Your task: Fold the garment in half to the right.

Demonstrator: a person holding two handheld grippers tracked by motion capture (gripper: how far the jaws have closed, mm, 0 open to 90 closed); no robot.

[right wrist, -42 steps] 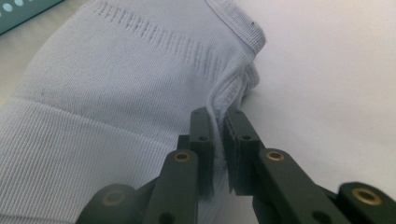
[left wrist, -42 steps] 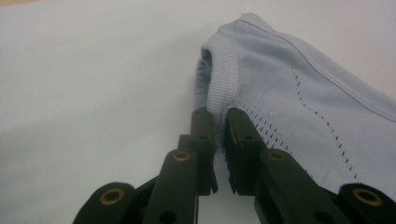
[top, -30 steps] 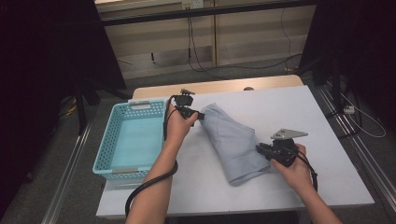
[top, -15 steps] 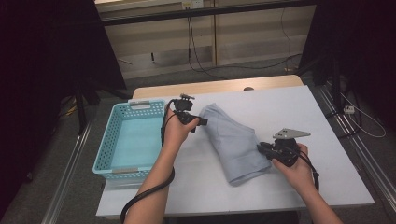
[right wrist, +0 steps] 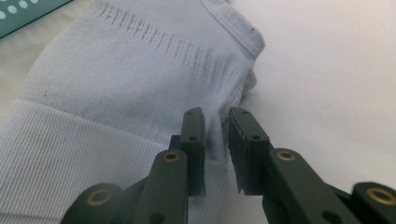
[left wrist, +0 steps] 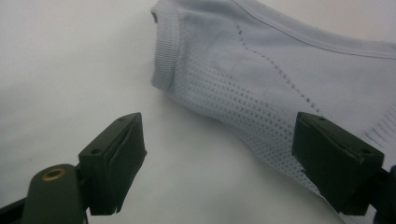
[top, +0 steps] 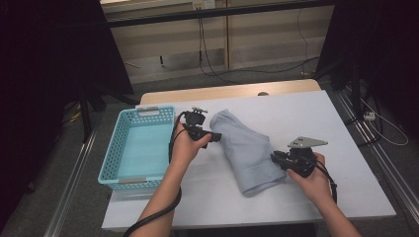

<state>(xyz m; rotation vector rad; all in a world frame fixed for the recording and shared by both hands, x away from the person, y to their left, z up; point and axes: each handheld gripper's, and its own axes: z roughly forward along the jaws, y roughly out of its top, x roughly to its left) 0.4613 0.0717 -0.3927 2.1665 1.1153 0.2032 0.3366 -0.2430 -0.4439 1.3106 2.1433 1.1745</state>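
A light blue-grey garment lies folded into a long bundle across the middle of the white table. At its upper left end my left gripper is open. Its jaws have just been opening. In the left gripper view they stand wide apart, with the garment's ribbed edge just beyond and the pads not pressing on it. At the bundle's lower right edge my right gripper is closed to a narrow gap, pinching a ridge of the cloth.
A light blue plastic basket stands at the table's left edge, and its corner shows in the right gripper view. Bare table lies right of and in front of the garment. Cables trail from both grippers toward the person.
My left gripper's jaws have opened off the garment's end, and the hand has drawn slightly back from it. The right hand and the garment have stayed in place.
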